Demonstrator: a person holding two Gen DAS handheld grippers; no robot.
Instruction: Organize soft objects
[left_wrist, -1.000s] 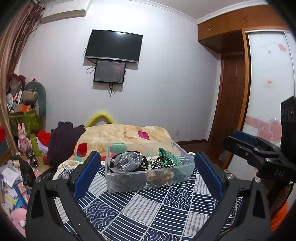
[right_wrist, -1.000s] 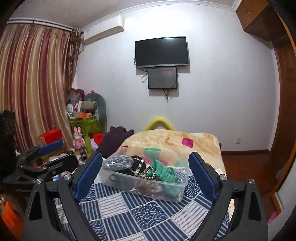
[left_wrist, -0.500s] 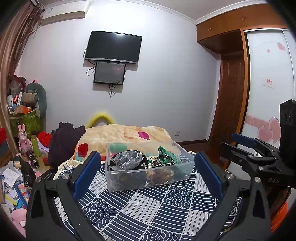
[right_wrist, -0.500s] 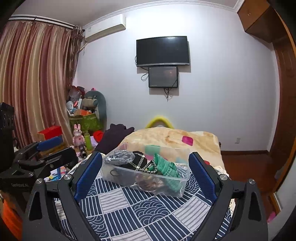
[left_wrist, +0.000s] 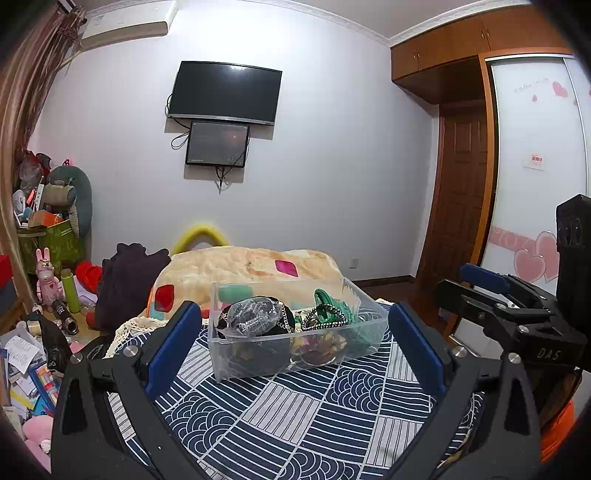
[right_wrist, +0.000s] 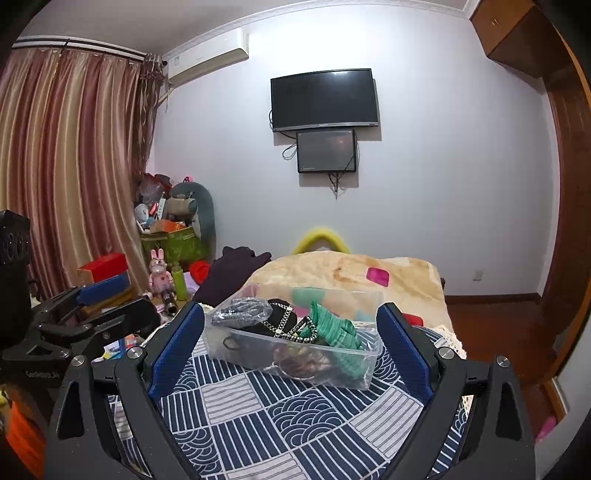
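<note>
Two spread, empty hand-held grippers, left (left_wrist: 295, 332) and right (right_wrist: 291, 338), before clear bin (left_wrist: 258, 363) heaped with green cloth (right_wrist: 332, 328).

One clear plastic box (left_wrist: 295, 332) sits on one patterned bedspread (left_wrist: 295, 413). Two screens (left_wrist: 224, 93) hang on the wall. One pink rabbit toy (left_wrist: 46, 278) stands by one green bottle (left_wrist: 70, 290).

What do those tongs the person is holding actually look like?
Both the left tongs and right tongs are matte black angular frames with silver bolts, each ending in two long fingers faced with blue textured pads. White lettering marks their bodies. No sleeves or cables show.
</note>
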